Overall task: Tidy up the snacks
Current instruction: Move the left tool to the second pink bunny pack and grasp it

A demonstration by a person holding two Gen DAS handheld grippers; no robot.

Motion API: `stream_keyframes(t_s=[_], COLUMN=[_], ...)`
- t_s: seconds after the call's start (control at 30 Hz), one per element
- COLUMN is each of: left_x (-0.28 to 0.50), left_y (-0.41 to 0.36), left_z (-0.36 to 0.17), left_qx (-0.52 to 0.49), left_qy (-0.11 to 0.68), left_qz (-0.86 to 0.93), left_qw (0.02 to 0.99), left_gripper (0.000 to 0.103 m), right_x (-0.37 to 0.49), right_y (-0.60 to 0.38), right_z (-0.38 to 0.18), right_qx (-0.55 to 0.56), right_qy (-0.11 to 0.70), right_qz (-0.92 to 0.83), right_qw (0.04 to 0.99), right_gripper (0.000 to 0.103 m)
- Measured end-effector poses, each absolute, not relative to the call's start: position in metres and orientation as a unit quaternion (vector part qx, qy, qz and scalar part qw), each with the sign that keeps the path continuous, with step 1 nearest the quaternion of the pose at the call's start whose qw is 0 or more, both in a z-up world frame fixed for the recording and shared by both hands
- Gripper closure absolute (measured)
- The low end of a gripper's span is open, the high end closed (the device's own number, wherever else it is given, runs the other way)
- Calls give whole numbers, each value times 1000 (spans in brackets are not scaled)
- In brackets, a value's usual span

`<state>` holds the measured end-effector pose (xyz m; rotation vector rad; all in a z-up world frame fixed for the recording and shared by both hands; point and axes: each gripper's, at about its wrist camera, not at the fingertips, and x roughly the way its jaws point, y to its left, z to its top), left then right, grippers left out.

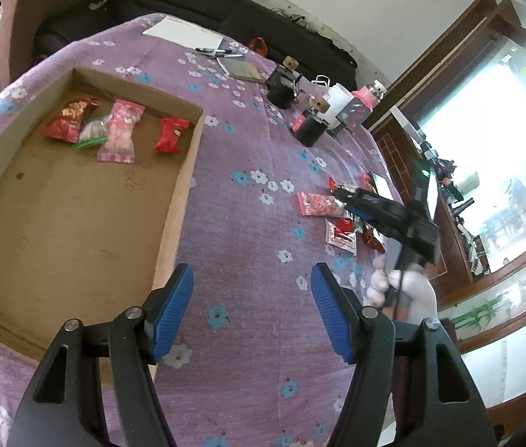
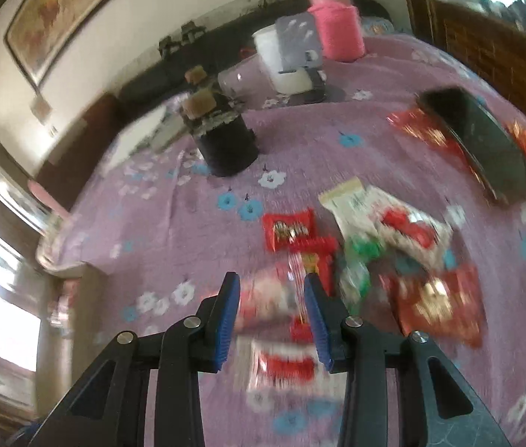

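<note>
A shallow cardboard box (image 1: 76, 201) lies on the purple flowered cloth and holds several snack packets, among them a pink one (image 1: 119, 130) and a red one (image 1: 169, 135). My left gripper (image 1: 251, 311) is open and empty above the cloth, just right of the box. A pile of loose snack packets (image 2: 374, 246) lies on the cloth further right. My right gripper (image 2: 272, 320) hovers over the pile, jaws open with a pink and white packet (image 2: 266, 301) between them; the view is blurred. The right gripper also shows in the left wrist view (image 1: 341, 195) over the pile (image 1: 337, 219).
Two black jars (image 1: 309, 126) with cork lids, a white container (image 1: 337, 102) and a pink bottle (image 2: 337, 26) stand at the table's far side. A dark phone (image 2: 482, 149) lies beside the pile. Paper (image 1: 184, 31), pens and a notebook lie at the back. A black sofa stands behind.
</note>
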<state>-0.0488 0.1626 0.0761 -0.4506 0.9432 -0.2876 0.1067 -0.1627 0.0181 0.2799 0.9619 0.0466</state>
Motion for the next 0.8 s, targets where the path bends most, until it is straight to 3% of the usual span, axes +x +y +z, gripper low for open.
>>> stream_keyframes(t_s=[0.1, 0.33, 0.53, 0.8], left_x=[-48, -41, -34, -23], left_y=[169, 168, 161, 135], left_z=[75, 64, 53, 51], left_qx=[-209, -209, -210, -195], left_qy=[447, 460, 471, 489], left_qz=[-127, -135, -142, -161], left_qw=[860, 852, 845, 835], left_gripper=[38, 38, 38, 38], right_x=[113, 87, 65, 68], right_y=[-138, -95, -151, -171], right_z=[11, 16, 34, 2], right_qx=[105, 89, 103, 80], right_qy=[478, 492, 453, 465], right_qz=[55, 237, 164, 124], right_qw=[870, 833, 870, 873], right_gripper=[76, 75, 66, 64])
